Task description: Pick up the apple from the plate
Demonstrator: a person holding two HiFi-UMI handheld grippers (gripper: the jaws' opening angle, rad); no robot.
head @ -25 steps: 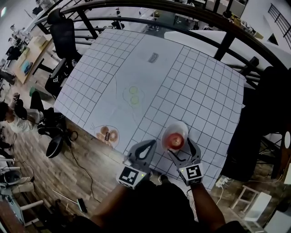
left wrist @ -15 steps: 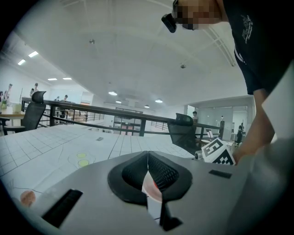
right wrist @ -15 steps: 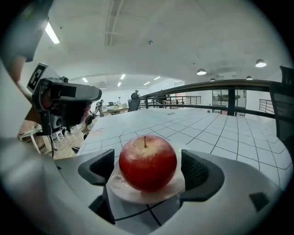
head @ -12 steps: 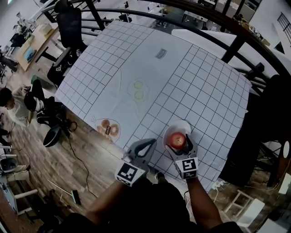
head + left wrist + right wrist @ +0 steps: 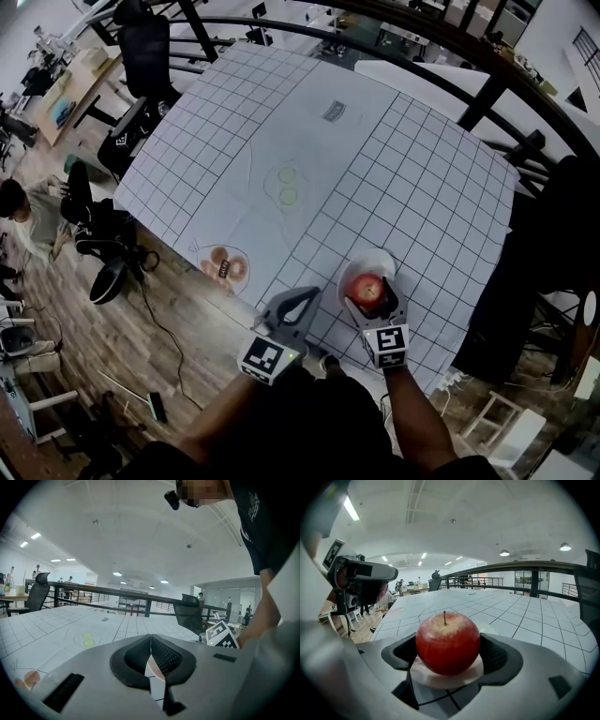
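Observation:
A red apple (image 5: 367, 289) sits on a small white plate (image 5: 373, 258) near the table's front right edge. My right gripper (image 5: 371, 300) is open, with one jaw on each side of the apple. In the right gripper view the apple (image 5: 447, 641) fills the gap above the plate (image 5: 440, 679), and the dark pads (image 5: 496, 657) stand close beside it without clearly pressing. My left gripper (image 5: 309, 296) hovers just left of the plate, shut and empty; its jaws meet in the left gripper view (image 5: 151, 644).
The table carries a white grid cloth (image 5: 412, 187). A plate of brown round pieces (image 5: 223, 267) lies at the front left edge, two green circles (image 5: 287, 187) mark the middle, and a small card (image 5: 334, 112) lies far back. Chairs and a dark railing ring the table.
My right gripper has sunk and moved forward, so the apple now lies between its open jaws. The left gripper has stayed put.

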